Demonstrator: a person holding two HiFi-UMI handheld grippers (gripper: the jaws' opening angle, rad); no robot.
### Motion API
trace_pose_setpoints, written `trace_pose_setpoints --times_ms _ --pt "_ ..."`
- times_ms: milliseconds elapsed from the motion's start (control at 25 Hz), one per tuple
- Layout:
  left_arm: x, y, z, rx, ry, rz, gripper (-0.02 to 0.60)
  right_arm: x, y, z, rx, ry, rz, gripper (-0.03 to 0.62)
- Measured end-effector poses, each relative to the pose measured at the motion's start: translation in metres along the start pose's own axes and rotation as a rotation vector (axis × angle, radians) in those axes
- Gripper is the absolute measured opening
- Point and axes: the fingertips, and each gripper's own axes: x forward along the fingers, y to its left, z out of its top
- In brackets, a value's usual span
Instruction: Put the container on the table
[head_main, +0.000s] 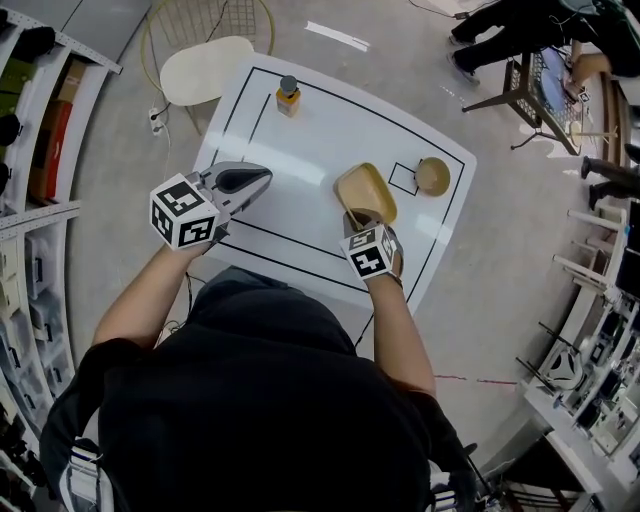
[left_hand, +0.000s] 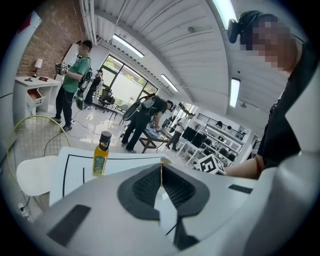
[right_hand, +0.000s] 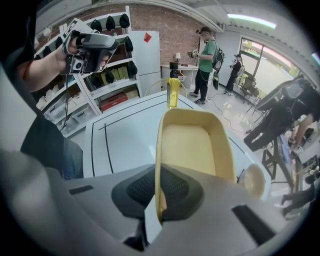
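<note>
A tan rectangular container (head_main: 365, 190) (right_hand: 197, 145) is over the right middle of the white table (head_main: 320, 130). My right gripper (head_main: 358, 222) (right_hand: 159, 200) is shut on its near rim, one jaw inside the wall and one outside. Whether its bottom touches the table I cannot tell. My left gripper (head_main: 262, 178) (left_hand: 161, 175) is held above the table's left side with its pads pressed together on nothing; it also shows raised in the right gripper view (right_hand: 92, 47).
A yellow oil bottle (head_main: 288, 96) (left_hand: 101, 155) (right_hand: 173, 92) stands at the table's far edge. A small tan bowl (head_main: 433, 176) (right_hand: 252, 181) sits right of the container beside a small drawn square. A white chair (head_main: 205, 68) stands beyond the table. People stand farther off.
</note>
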Motion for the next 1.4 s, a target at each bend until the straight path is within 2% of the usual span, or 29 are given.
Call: trace_pose_setpoints --times_ms 200,680,1040,1400 --pt "0.005 0.007 -0.012 -0.015 0.022 0.004 0.011 0.013 0.001 -0.004 -0.011 0.014 0.01 0.008" --pt "0.018 0.003 -0.033 0.001 0.095 -0.048 0.011 0.042 0.007 -0.011 -0.076 0.058 -0.001 0.008" --pt "0.012 0.02 -0.03 -0.012 0.057 -0.016 0.011 0.059 0.007 -0.017 -0.092 0.094 -0.008 0.008" --pt "0.017 0.03 -0.038 -0.037 0.078 -0.022 0.011 0.074 0.006 -0.018 -0.078 0.111 -0.002 0.008"
